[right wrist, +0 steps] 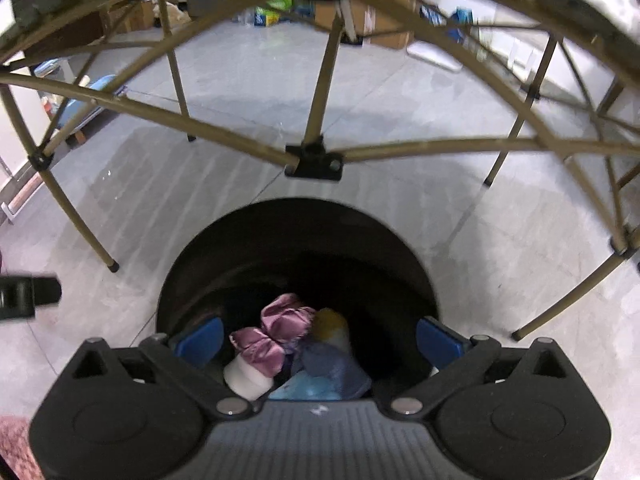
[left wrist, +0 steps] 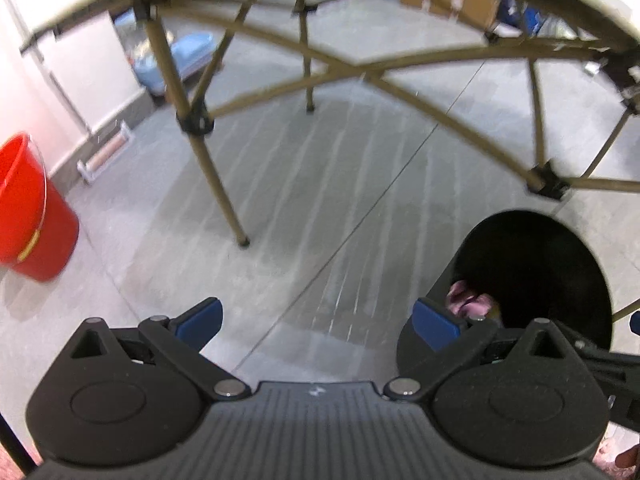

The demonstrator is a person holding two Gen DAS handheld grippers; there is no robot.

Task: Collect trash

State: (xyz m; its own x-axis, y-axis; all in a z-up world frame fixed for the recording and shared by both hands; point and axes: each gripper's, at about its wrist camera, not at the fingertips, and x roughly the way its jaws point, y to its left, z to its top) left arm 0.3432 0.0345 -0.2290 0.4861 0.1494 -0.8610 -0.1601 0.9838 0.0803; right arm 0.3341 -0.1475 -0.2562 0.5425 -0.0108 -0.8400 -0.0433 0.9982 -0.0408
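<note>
Right gripper point(right wrist: 318, 342): jaws spread fully wide and holding nothing; it hangs directly over the mouth of the black bin point(right wrist: 200, 264), tilted steeply down.
Left gripper point(left wrist: 318, 322): also spread wide and empty, pointing at bare grey floor point(left wrist: 304, 208); the bin sits just off its right finger.
Trash, where it is: already down inside the bin, below and between the right gripper's blue pads point(right wrist: 200, 340).
Bin contents: a crumpled pink satin piece point(right wrist: 276, 328), a white cylinder like a small cup or tub point(right wrist: 248, 380), a dark blue soft item point(right wrist: 332, 368), a pale blue scrap point(right wrist: 296, 392), and something yellowish point(right wrist: 330, 320) too blurred to name.
Handling, pink piece: by the look of it light, limp and slippery; a pinch on a bunched fold would hold better than one on a flat edge.
Handling, white cylinder: probably light and thin-walled; grip across its sides gently, as it may crush.
Handling, blue items: look soft and compressible, with little risk of damage.
Other container: a red bucket point(left wrist: 28, 212) stands well off to the left gripper's left; its contents are not visible.
Surroundings: a folding table's tan legs point(right wrist: 316, 92) rise beyond the bin.
</note>
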